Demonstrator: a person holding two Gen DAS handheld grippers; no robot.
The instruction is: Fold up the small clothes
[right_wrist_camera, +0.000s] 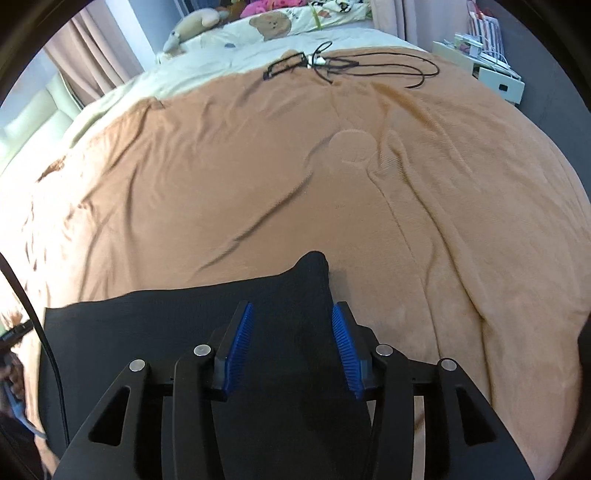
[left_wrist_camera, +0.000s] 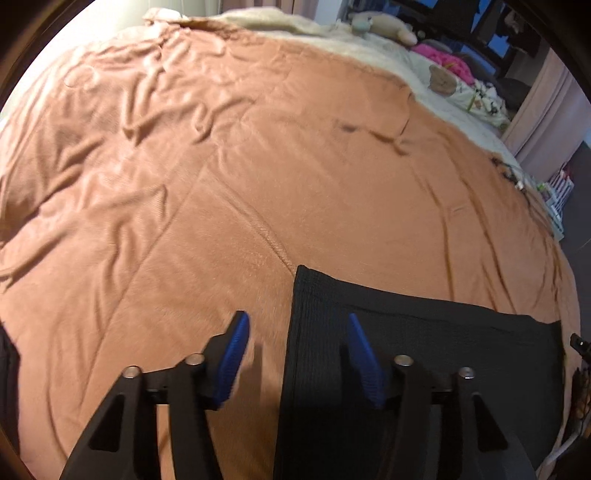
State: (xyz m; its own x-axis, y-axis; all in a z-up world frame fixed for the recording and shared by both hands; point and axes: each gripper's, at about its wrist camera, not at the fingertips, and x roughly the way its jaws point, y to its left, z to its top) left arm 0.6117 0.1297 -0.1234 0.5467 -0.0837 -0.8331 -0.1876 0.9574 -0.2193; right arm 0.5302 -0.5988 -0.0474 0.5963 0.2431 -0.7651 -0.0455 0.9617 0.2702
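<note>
Left wrist view: left gripper [left_wrist_camera: 297,354] nearest lens, jaws wide, nothing held; left edge of black garment [left_wrist_camera: 424,354] runs between them, cloth flat on orange blanket [left_wrist_camera: 221,166], spreading rightward.

Right wrist view: right gripper [right_wrist_camera: 291,343] jaws parted, empty, over garment's right corner; cloth spreads leftward. Long axis runs gripper to gripper; each hand near own end.

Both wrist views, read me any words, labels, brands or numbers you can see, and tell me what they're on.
None can be read.
Black garment: no label or print shows.
Bear-print bedding: pictures only, no words.
Boxes beside the bed: any print is too small and blurred to read.
</note>
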